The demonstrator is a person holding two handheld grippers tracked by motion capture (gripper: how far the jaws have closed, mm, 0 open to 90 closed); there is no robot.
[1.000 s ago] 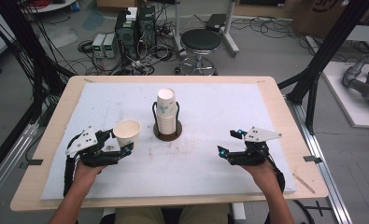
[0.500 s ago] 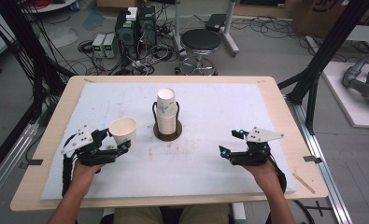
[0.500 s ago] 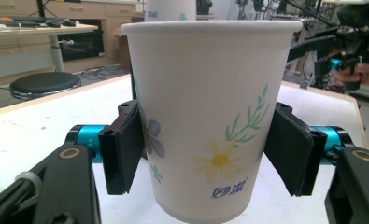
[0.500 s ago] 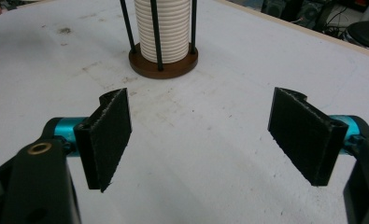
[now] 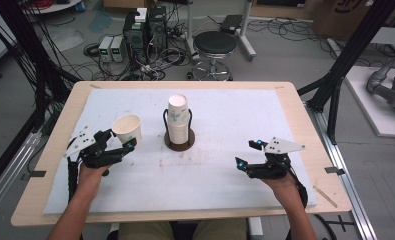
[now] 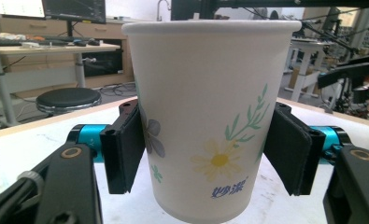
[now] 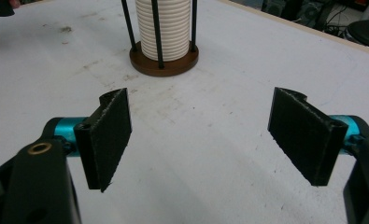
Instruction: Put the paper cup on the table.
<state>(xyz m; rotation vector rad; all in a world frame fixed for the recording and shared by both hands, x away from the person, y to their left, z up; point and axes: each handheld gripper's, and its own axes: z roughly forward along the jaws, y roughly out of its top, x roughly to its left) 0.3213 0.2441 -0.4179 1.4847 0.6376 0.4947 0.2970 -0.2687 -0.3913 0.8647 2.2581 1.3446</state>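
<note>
A white paper cup (image 6: 210, 116) printed with flowers stands upright between the pads of my left gripper (image 6: 210, 149). The jaws have just been closing and both pads press on its sides. In the high view this cup (image 5: 126, 129) and left gripper (image 5: 121, 140) are at the table's left. A stack of paper cups (image 5: 178, 117) sits in a black wire holder on a round brown base (image 5: 179, 144) at the centre. My right gripper (image 5: 248, 153) rests at the right, open, with bare table between its pads (image 7: 109, 135). The stack (image 7: 166, 28) lies ahead of it.
A white mat (image 5: 225, 120) covers most of the wooden table (image 5: 305, 125). Beyond the far edge stand a black stool (image 5: 214, 45) and electronics with cables on the floor (image 5: 145, 35). Black frame posts (image 5: 345, 65) flank the table.
My left gripper and the cup in it have shifted a little to the left and upward in the high view. The right gripper has stayed put.
</note>
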